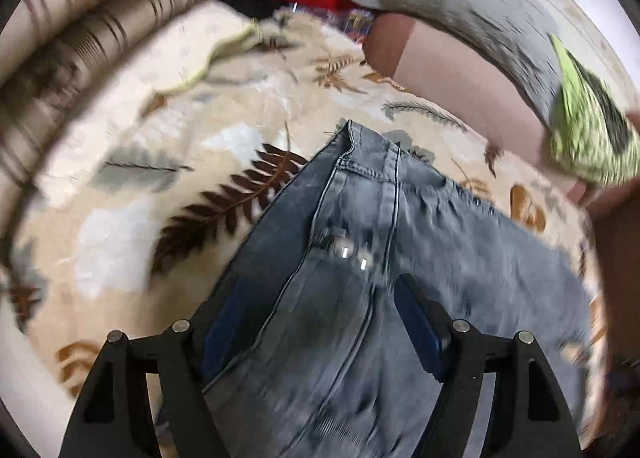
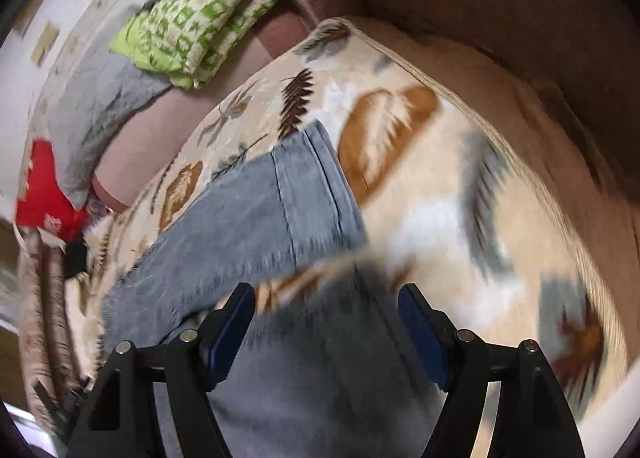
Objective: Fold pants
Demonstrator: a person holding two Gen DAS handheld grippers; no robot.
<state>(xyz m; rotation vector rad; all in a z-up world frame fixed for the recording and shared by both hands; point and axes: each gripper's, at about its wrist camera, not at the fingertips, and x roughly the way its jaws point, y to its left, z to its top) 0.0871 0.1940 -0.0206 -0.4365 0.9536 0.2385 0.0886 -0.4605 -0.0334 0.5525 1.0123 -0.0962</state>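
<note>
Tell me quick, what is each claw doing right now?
Left gripper: jaws spread wide, open, with the jeans lying between them, not pinched.
Right gripper: jaws open too, denim between them, nothing clamped.

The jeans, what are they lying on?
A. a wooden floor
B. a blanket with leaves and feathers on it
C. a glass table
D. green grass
B: the grey-blue jeans lie spread on a cream blanket printed with brown and grey leaves and feathers.

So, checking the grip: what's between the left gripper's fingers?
Left wrist view: the jeans fill the gap of the left gripper; fingers spread, not clamped.
</note>
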